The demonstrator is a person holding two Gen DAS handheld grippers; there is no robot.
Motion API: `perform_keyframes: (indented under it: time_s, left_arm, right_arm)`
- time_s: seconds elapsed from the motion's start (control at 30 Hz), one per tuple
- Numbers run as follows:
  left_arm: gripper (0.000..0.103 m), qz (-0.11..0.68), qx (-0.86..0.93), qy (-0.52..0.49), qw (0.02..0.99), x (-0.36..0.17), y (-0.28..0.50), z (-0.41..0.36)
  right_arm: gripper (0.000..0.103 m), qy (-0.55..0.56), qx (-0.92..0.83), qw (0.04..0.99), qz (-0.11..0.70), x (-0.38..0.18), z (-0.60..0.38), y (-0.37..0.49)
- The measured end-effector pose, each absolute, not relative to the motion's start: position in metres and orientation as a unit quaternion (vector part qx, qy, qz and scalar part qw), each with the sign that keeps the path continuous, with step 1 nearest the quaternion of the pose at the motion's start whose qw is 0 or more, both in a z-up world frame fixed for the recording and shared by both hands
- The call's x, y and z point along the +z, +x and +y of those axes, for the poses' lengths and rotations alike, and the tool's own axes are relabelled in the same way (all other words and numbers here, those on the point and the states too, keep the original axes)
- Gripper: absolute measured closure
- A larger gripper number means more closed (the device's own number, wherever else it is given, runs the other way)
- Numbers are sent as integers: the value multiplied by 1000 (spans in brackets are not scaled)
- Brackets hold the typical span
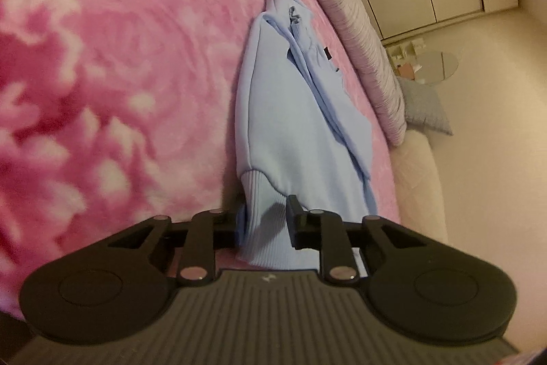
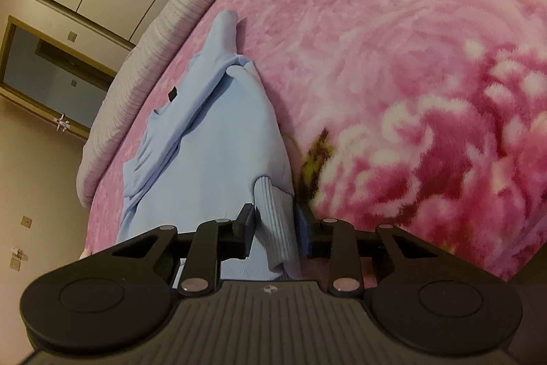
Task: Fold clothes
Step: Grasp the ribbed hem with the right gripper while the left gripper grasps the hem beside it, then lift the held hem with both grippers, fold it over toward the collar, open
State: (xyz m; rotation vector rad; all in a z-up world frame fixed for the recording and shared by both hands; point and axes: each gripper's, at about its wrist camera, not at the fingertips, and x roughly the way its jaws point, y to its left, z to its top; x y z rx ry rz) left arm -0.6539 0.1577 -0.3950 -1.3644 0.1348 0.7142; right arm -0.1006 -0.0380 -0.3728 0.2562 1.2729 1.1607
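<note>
Ribbed hem [image 1: 263, 228] of light-blue sweatshirt [image 1: 290, 125] pinched between left gripper [image 1: 262, 224] fingers; likewise in right gripper [image 2: 275, 228]. Long axis straight ahead over pink floral blanket [image 1: 119, 57], collar farthest; both equally near.

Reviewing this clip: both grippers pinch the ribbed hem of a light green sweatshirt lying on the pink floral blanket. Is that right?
One detail is wrong: the sweatshirt is light blue, not green, as both wrist views show. The rest holds: the left gripper and the right gripper each have its ribbed hem between their fingers, and it lies on the pink floral blanket.
</note>
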Motion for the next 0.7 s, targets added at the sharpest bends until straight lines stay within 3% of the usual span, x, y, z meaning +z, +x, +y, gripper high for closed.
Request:
perform_keyframes:
  time_s: [0.13,0.27,0.33,0.4,0.7]
  left_arm:
    - [88,65,321,-612,720,-394,-650,164]
    - [99,81,330,-594,729,-389,-649,164]
    - [100,87,333,-587,733,-387,-651,161]
    - [101,95,336,-575,740,-382,-652,159]
    - [101,59,328,-541,772,-344,-671,134]
  right_arm:
    - [71,115,509,644,559,-374,-38,-102]
    - [72,101,515,644,557,-371,-36,-104]
    - [87,89,514,645,558,-370,-36,-106]
    - [93,77,511,650,558,-369,-37,-110]
    - [95,126,533,651,525,-331,-64,-123]
